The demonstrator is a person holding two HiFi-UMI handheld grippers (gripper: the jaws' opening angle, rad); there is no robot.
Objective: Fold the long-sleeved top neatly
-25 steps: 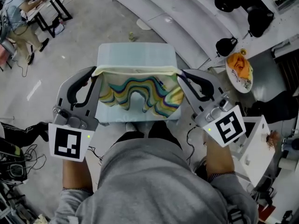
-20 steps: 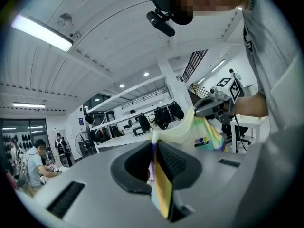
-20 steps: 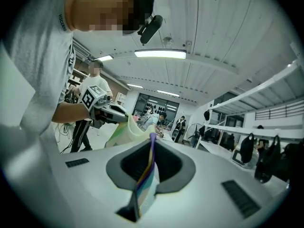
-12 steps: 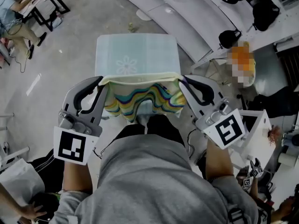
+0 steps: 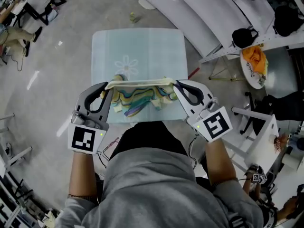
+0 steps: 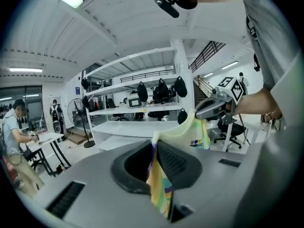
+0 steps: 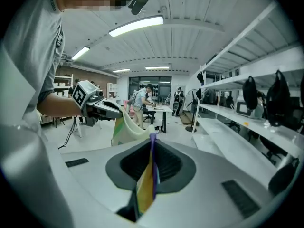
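Head view: since a second ago you bring both hands down; top [image 5: 137, 100] goes from hanging in air to bunching on light-blue surface [image 5: 137, 44]. Left tongs [image 5: 107, 86] and right tongs [image 5: 175, 84] each clenched on upper hem, taut between them. Lay-down looks under way, nothing flattened yet.

No legible text — (top logo [image 6: 198, 144] blurred)

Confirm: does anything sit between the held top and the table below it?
Nothing visible. The table is bare where the top hangs, above its near part, pinched at either end by the left hand-held gripper and the right hand-held gripper.
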